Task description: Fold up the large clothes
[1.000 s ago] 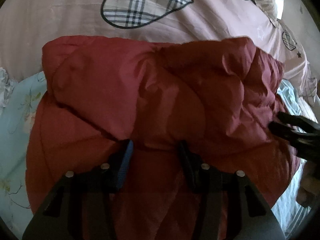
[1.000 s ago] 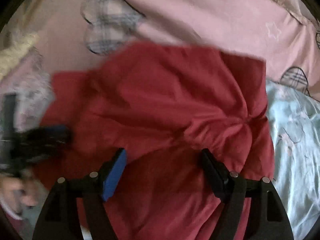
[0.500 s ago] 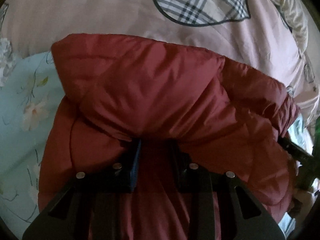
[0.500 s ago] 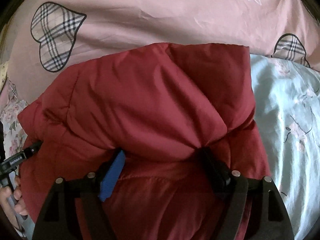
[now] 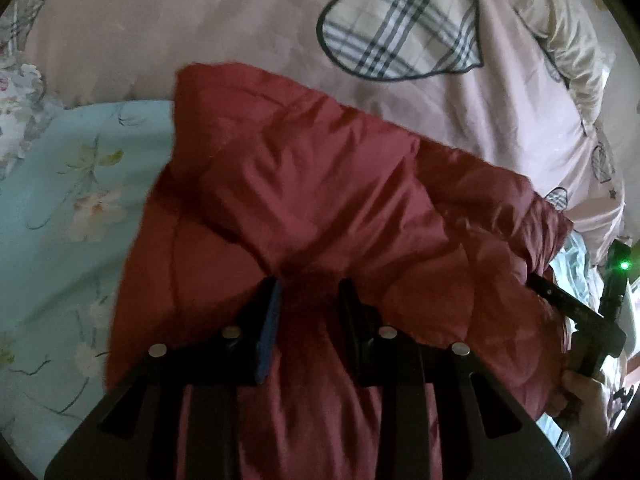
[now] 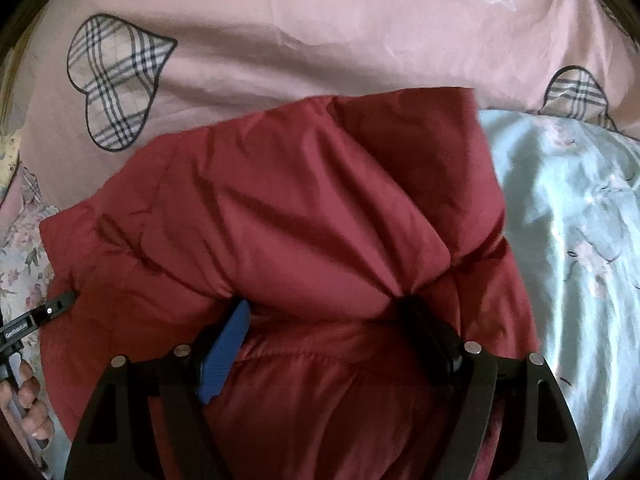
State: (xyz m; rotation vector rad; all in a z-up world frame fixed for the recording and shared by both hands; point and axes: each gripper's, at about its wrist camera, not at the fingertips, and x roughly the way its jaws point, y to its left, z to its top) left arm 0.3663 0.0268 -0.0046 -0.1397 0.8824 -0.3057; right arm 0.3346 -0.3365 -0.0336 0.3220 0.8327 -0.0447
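Puffy dark-red quilted jacket (image 5: 320, 200) lying mid-bed, across the seam between the pink duvet with plaid hearts (image 5: 224, 20) toward the far edge and the pale blue floral sheet (image 5: 60, 208) toward the near edge. Left gripper (image 5: 308, 292) clamped narrow on a bunched pleat of the folded-over layer, fabric visibly puckered between the black fingers. Right gripper (image 6: 320, 316) spread wide, a thick padded roll of the same layer filling the gap, pads pressing in on both sides; likely holding a bulkier handful. Both grips at the near hem of the upper layer, apparently to carry it over the lower layer as one flap, keeping the fold line straight. Fold looks partway done; top edge not yet aligned. Slippery, springy filling: prone to puffing back open on release.
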